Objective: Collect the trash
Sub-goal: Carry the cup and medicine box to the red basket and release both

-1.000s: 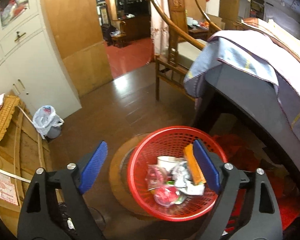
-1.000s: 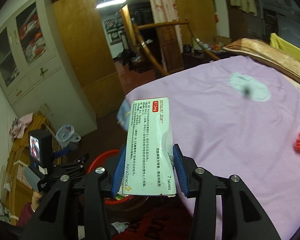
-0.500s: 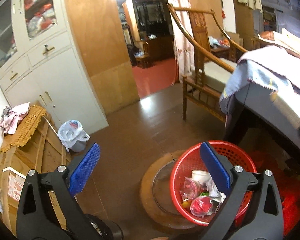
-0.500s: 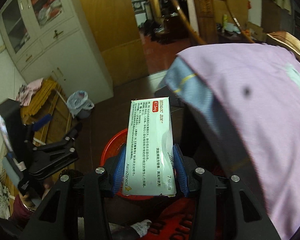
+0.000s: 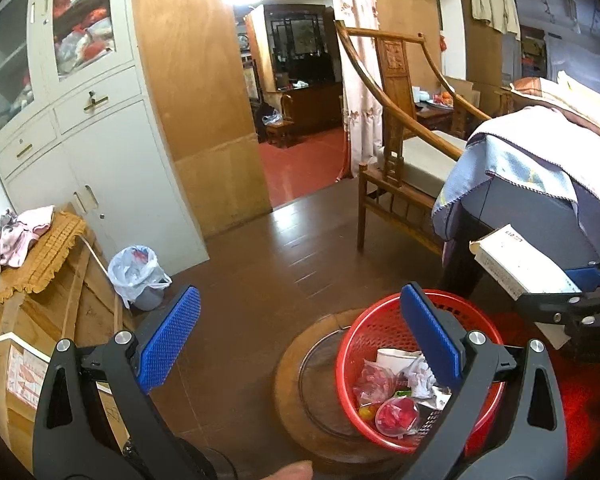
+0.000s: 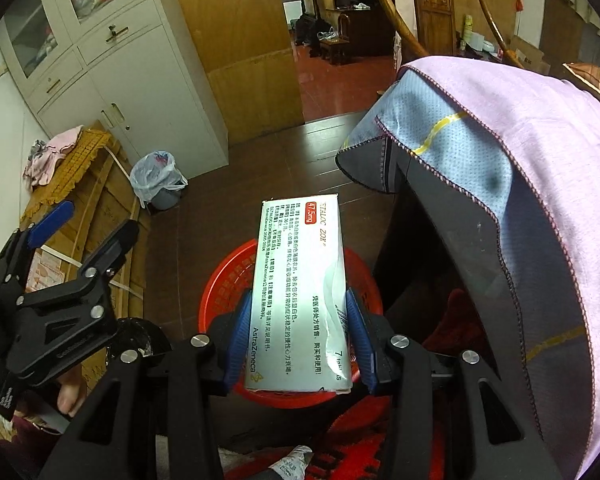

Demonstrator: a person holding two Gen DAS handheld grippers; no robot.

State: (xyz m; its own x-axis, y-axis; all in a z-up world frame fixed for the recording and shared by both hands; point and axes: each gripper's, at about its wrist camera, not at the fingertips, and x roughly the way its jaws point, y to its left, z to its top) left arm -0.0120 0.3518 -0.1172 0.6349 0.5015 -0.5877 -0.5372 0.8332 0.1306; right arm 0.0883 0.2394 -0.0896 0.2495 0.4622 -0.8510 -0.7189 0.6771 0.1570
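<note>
Above red basket [image 6: 228, 292]: clamped medicine box [image 6: 300, 292]

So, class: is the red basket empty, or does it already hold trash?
It holds trash. The basket shows a paper cup, crumpled wrappers and a red packet inside; the box is not in yet.

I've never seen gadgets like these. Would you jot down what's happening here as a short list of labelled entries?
Setting: bedroom with dark wooden floor
Right gripper: shut on a medicine box, held above the red basket
Left gripper: open, holding nothing; its jaws have just been opening
Basket contents: paper cup, crumpled wrappers
Basket position: on the floor beside the bed
Also present: lined bin by the white cabinet, wooden chair
</note>
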